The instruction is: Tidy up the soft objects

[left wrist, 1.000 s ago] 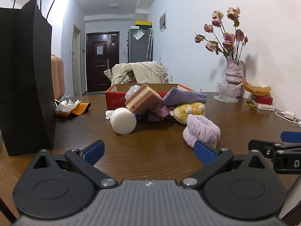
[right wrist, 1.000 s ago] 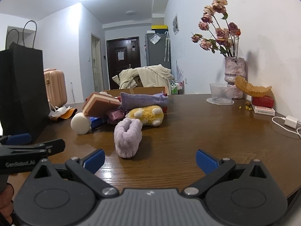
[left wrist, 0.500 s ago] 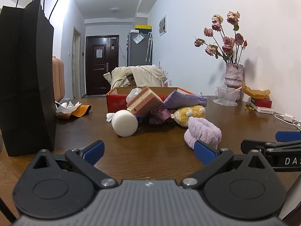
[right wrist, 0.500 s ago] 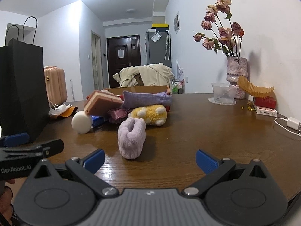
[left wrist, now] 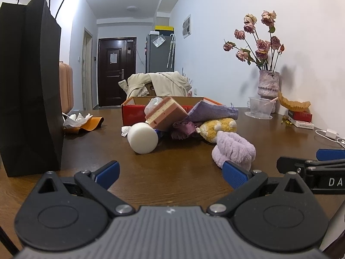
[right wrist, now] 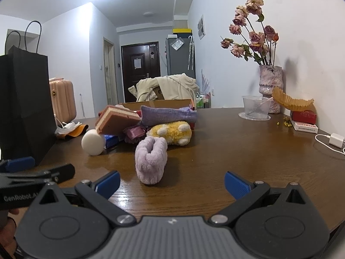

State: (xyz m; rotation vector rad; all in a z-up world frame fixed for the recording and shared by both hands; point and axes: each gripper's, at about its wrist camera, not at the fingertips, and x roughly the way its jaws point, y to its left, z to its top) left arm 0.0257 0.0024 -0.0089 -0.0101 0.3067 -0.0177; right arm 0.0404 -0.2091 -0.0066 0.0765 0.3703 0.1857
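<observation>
Brown wooden desk point(right wrist: 237, 151) carries everything. Black paper bag point(left wrist: 28, 86) upright at far left. Red cardboard box point(left wrist: 133, 110) far centre, soft pile in front. Lilac fluffy slipper point(right wrist: 151, 157) nearest, lying alone. Left gripper point(left wrist: 170, 172) wide, empty. Right gripper point(right wrist: 172, 182) wide, empty, slipper just beyond.

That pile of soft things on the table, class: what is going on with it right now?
A person holds a gripper in each hand, low over the wooden table. Both the left gripper and the right gripper are open and hold nothing. The lilac fluffy slipper lies nearest, apart from the heap of a yellow plush toy, purple cloth, sponge block and white foam roll before the red box. Nothing is sorted yet.
</observation>
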